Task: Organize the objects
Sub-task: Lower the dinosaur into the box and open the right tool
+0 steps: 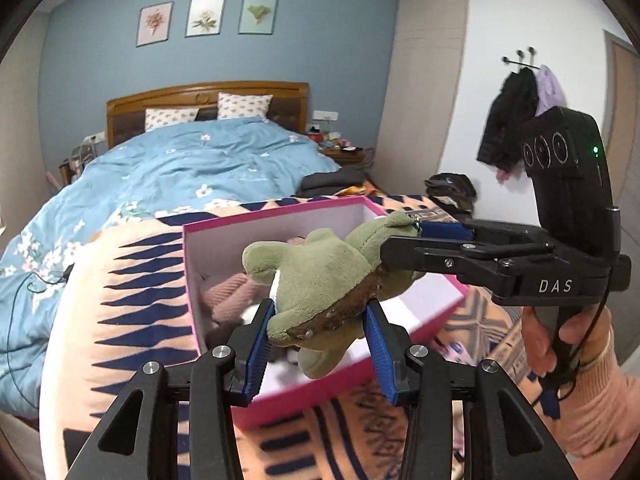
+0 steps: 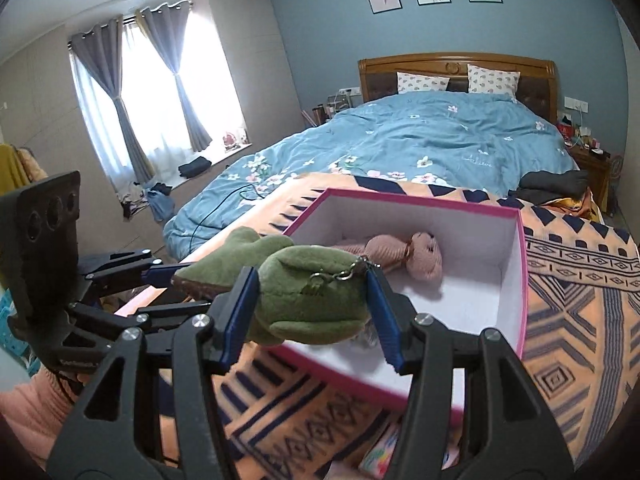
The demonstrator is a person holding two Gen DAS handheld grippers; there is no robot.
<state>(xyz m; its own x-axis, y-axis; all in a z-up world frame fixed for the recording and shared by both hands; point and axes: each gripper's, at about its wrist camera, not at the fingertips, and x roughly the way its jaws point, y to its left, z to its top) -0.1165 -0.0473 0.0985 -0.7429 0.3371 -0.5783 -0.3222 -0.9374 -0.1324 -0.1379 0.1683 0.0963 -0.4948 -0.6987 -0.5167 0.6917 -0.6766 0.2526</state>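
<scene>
Both tongs [image 1: 320, 332] [image 2: 312, 304] grasp the green plush turtle [image 1: 320, 276]; only the right view shows its keychain [image 2: 340, 274].

you have one green plush toy [image 1: 320, 276] in front of you, and two grippers hold it: the left gripper [image 1: 320, 332] at 6 o'clock, the right gripper [image 1: 404, 240] at 3 o'clock. there is one pink box [image 2: 524, 276], with one pink knitted toy [image 2: 424, 256] inside. on the wall at 12 o'clock are three framed pictures [image 1: 206, 16]. two pillows [image 1: 244, 106] are at the wooden headboard.
</scene>
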